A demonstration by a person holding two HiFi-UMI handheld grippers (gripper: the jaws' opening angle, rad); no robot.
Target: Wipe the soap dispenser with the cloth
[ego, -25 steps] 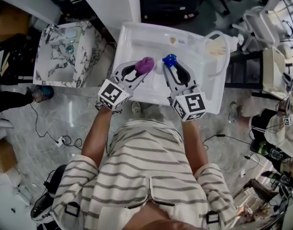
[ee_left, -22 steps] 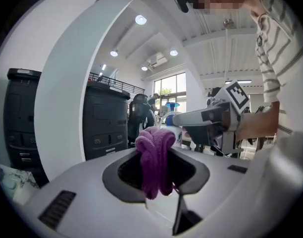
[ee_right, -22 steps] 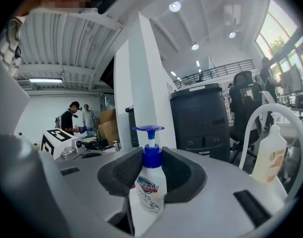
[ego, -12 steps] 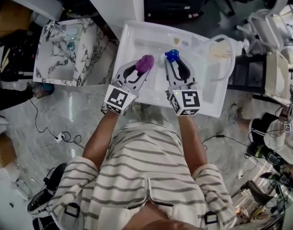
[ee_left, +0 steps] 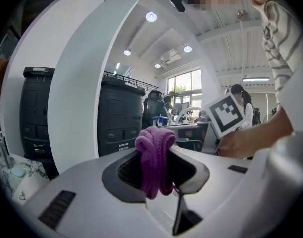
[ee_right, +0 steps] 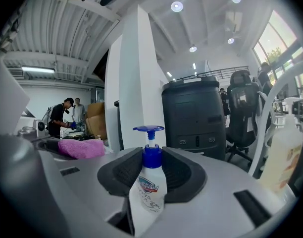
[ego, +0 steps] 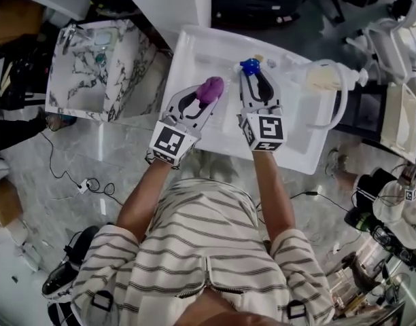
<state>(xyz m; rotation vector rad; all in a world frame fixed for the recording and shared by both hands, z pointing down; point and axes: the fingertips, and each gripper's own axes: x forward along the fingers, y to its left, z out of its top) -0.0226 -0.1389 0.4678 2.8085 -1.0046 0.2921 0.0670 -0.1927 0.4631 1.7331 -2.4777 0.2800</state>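
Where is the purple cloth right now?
In the head view the purple cloth is pinched in the left claw, over the white tray, just left of the soap dispenser in the right claw.

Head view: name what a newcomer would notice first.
The purple cloth, bunched in the left hand-held gripper, and the blue-capped soap dispenser, clamped in the right hand-held gripper, are held side by side over the white tray. A marbled sink stands to the left of the tray.
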